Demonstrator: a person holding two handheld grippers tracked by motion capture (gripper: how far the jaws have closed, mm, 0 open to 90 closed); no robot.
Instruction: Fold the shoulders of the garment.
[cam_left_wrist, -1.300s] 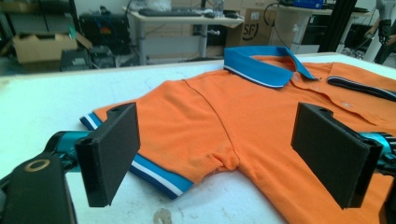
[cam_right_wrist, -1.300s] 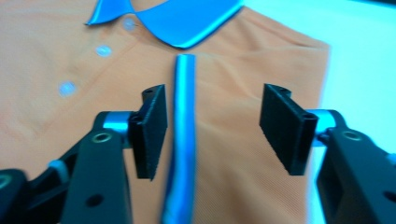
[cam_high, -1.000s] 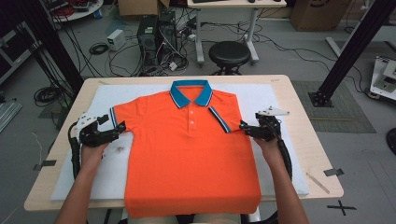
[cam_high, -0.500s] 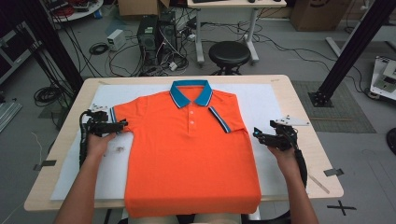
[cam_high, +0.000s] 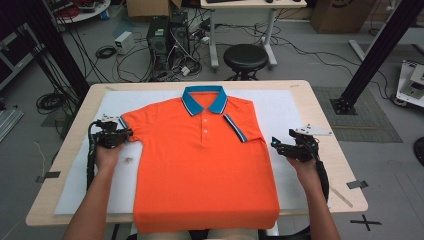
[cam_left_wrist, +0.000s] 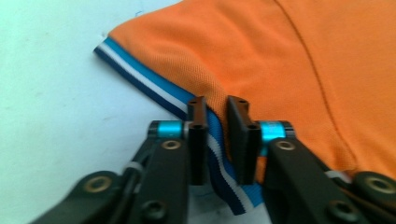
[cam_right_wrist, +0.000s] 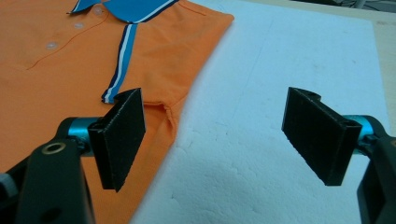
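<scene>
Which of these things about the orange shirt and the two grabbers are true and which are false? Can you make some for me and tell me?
1. The orange polo shirt lies flat on the white sheet. True.
2. The left gripper has just been closing, and the striped sleeve cuff is pinched between its jaws. True.
3. The right gripper is clamped on the other sleeve. False: its jaws stand wide apart, with nothing between them, beside the shirt's edge.
4. The collar is green. False: it is blue.
5. The right sleeve is folded in over the shirt. True.
</scene>
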